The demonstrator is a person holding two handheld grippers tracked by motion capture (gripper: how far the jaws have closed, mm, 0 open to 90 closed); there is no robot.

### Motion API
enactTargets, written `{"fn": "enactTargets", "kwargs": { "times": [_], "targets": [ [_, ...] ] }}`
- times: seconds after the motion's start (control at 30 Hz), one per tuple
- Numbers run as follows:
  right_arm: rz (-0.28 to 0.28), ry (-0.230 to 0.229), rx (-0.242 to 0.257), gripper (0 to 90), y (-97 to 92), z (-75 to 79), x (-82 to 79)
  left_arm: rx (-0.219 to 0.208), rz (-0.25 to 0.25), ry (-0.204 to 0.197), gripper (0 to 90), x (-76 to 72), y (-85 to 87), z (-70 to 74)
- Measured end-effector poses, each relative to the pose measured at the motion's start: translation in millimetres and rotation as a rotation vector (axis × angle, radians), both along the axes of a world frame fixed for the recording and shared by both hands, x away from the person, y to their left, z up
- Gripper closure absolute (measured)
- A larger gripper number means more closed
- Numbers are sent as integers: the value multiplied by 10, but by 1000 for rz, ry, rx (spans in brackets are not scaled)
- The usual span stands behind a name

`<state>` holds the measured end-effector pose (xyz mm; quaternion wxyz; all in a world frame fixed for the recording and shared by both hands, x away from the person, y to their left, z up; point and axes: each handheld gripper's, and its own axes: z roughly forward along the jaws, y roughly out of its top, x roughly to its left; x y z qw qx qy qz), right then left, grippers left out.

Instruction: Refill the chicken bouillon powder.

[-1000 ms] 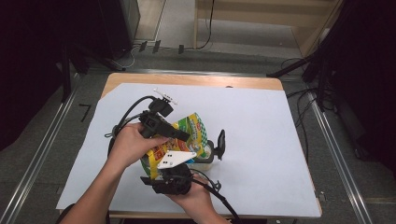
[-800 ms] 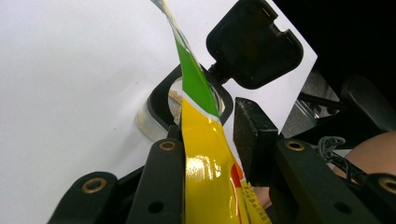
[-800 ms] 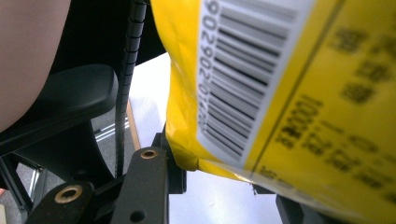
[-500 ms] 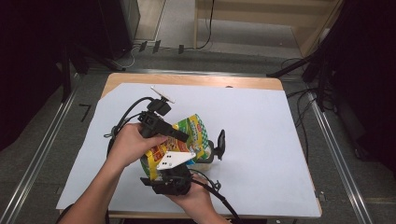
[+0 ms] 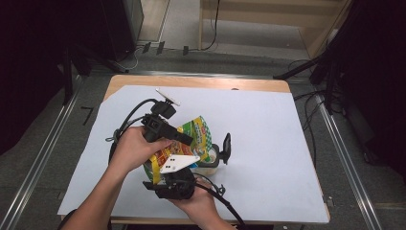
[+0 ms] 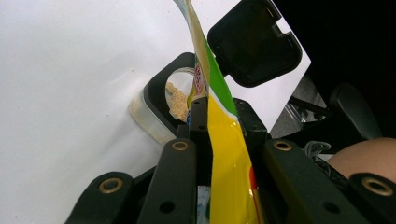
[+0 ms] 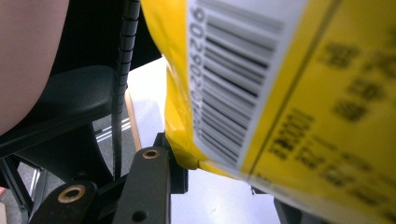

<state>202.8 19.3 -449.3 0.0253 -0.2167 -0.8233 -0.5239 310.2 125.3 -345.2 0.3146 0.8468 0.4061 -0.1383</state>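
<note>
A yellow and green snack bag (image 5: 194, 133) is held tilted above a clear container (image 5: 210, 164) with a black rim, its black lid (image 5: 226, 147) standing open. In the left gripper view the bag's mouth (image 6: 198, 79) hangs over the container (image 6: 175, 95), which has pale crumbs inside. My left gripper (image 6: 219, 112) pinches the bag's side edge; its jaws have just been closing on it. My right gripper (image 7: 224, 172) grips the bag's bottom corner near the barcode (image 7: 238, 84). In the high view the left gripper (image 5: 184, 139) reaches in from the left and the right gripper's body (image 5: 172, 184) sits below the bag.
A white sheet (image 5: 287, 143) covers the wooden table (image 5: 201, 82). Black cables (image 5: 129, 117) loop from the left gripper across the sheet's left part. Metal rails (image 5: 344, 163) run along both sides of the table, and dark equipment stands at the right.
</note>
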Motion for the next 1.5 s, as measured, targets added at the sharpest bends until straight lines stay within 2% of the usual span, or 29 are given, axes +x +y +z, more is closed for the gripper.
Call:
{"fn": "enactTargets", "kwargs": {
  "times": [0.77, 1.5],
  "targets": [
    [8, 23, -1, 669, 34, -1, 9, -4, -5, 13, 794, 31, 33, -27],
    [8, 23, -3, 669, 36, -3, 11, -4, -6, 12, 791, 31, 32, -30]
  ]
}}
